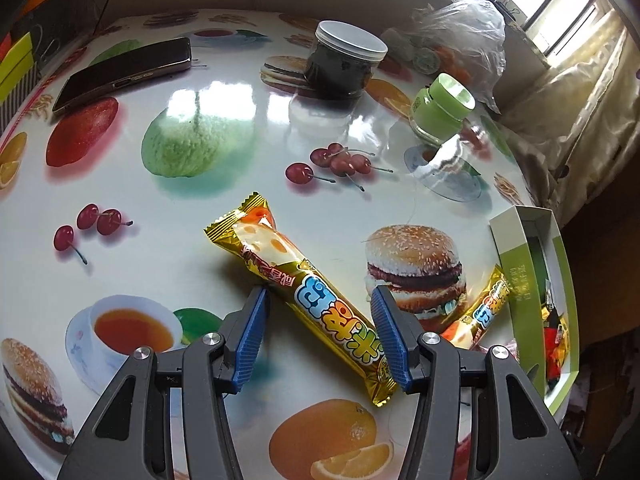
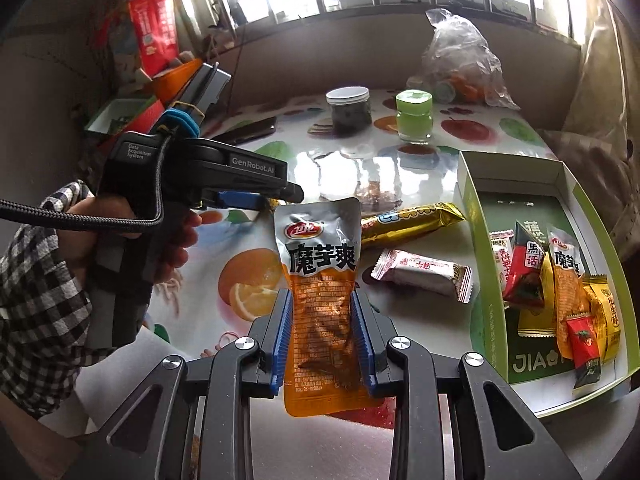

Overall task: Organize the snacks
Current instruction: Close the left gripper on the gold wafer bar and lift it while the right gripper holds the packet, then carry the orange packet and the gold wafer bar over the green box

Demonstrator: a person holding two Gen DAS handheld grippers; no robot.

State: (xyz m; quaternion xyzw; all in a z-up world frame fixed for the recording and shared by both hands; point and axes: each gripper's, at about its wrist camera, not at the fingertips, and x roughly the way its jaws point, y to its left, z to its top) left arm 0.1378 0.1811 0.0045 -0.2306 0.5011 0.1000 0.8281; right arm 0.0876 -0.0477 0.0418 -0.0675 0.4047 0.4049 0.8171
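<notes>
Fruit-print table (image 1: pixel 208 120): left gripper (image 1: pixel 318 324) low over it, jaws spread either side of gold snack bar (image 1: pixel 304 292), no contact w/ pads seen. Right gripper (image 2: pixel 320 344) pinches orange konjac pouch (image 2: pixel 320 280) upright (clear of table). Green box (image 2: pixel 484 264) at table's right edge holds approx. six packets; white wafer pack (image 2: pixel 424 272) lies beside it.

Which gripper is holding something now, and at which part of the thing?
The right gripper holds the orange snack pouch by the side edges of its lower half. The left gripper is open around the gold snack bar, not gripping.
</notes>
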